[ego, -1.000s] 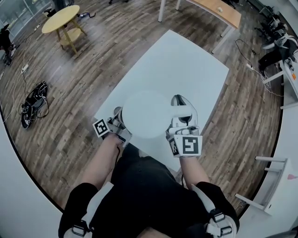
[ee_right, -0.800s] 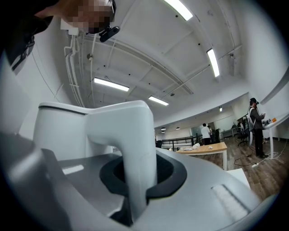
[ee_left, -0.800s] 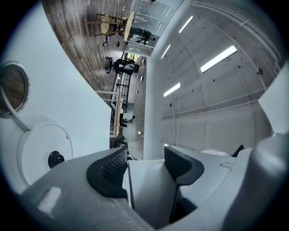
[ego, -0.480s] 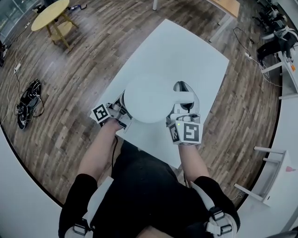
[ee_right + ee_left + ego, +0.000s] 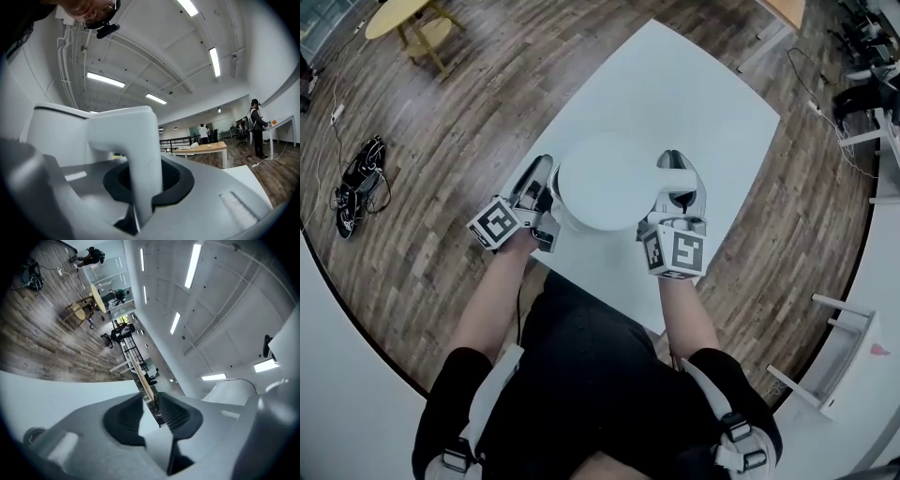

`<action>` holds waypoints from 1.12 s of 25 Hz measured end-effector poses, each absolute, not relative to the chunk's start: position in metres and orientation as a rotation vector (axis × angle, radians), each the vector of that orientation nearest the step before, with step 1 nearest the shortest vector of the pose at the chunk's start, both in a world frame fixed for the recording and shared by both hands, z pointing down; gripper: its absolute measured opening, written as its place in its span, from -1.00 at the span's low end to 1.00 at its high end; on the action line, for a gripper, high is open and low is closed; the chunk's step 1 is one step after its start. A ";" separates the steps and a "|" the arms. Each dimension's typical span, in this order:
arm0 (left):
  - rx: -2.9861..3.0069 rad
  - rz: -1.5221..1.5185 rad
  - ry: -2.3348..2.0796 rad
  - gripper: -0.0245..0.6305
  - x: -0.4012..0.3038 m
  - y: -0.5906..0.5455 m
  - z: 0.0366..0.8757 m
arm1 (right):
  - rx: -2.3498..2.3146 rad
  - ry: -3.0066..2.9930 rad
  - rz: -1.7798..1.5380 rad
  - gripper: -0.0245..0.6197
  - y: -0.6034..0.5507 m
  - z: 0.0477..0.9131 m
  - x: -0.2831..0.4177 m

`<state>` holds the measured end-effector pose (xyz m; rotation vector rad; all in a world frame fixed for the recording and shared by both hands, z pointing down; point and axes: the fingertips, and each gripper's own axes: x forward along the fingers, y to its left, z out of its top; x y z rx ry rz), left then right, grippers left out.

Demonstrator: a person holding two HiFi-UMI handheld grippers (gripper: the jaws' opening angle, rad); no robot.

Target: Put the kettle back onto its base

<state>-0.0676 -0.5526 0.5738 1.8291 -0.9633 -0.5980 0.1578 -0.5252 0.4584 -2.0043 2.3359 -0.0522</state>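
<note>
A white kettle (image 5: 605, 183) stands on the white table (image 5: 703, 94), seen from above in the head view; no base shows in any view. My right gripper (image 5: 675, 199) is shut on the kettle's handle (image 5: 673, 169). In the right gripper view the handle (image 5: 136, 154) runs down between the pads, with the body (image 5: 56, 126) behind it. These jaws have just been opening a little with the handle still between them. My left gripper (image 5: 542, 192) lies along the kettle's left side. Its jaws have just been closing and stand open with nothing between them; the kettle (image 5: 232, 390) bulges to their right.
The table's near edge runs just under both grippers, with my dark-clothed body below it. On the wooden floor are a round yellow table (image 5: 398, 14) at far left, a black cable bundle (image 5: 356, 192) at left and a white frame (image 5: 834, 366) at right. People stand far off (image 5: 257, 126).
My left gripper has rolled and slid forward along the kettle's left side. The kettle and my right gripper have shifted slightly up and right in the picture.
</note>
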 end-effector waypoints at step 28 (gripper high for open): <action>1.983 -0.536 -1.027 -0.93 -0.066 -0.542 0.576 | -2.046 2.455 -0.046 -0.78 -0.524 0.529 0.124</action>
